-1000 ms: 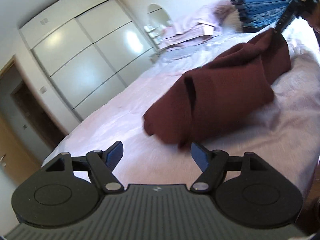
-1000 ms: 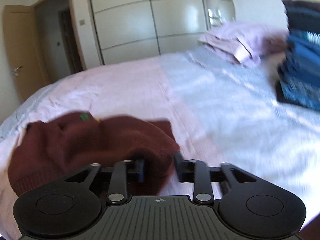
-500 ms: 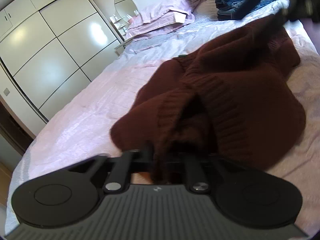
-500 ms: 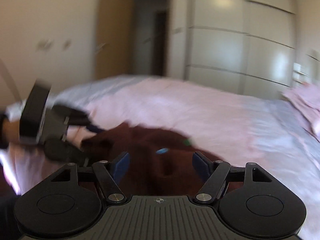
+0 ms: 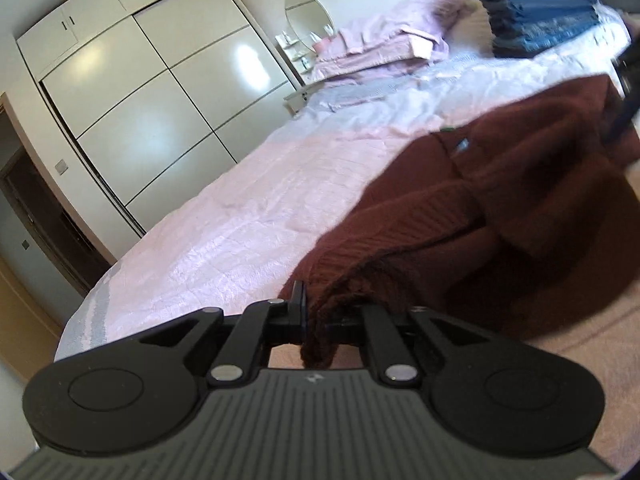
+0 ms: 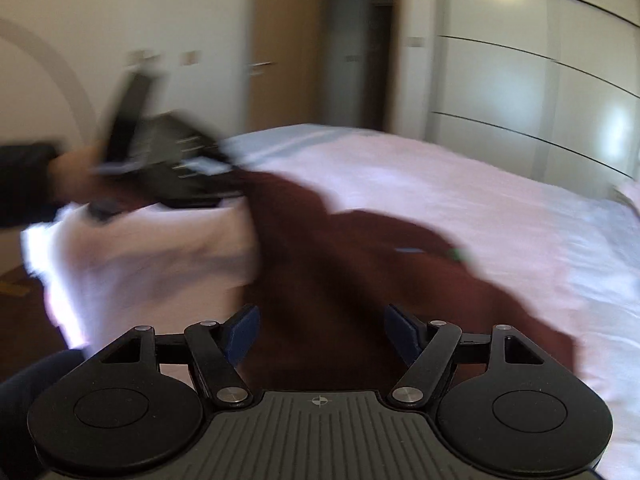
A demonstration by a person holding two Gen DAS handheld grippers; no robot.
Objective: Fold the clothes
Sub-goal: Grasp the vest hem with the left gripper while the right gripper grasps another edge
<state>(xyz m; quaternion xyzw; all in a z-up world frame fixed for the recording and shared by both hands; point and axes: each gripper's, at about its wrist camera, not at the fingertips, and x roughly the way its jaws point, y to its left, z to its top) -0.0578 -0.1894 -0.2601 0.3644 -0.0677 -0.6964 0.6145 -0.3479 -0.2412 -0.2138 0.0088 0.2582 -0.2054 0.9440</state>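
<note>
Pink bed (image 5: 224, 216) carries our maroon sweater (image 5: 520, 208); left tool (image 5: 316, 320) clamps its ribbed hem, right tool (image 6: 320, 332) gapes above (empty). We should pull the hem taut before folding.

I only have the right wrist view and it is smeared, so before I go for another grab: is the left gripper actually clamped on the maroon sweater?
Observer: Yes. The left gripper is shut on a ribbed edge of the maroon sweater.
Operator: Anything else on the bed?
Observer: A stack of folded blue clothes stands beyond the sweater.
Operator: And near the wall?
Observer: Folded pink bedding lies by a round mirror.
</note>
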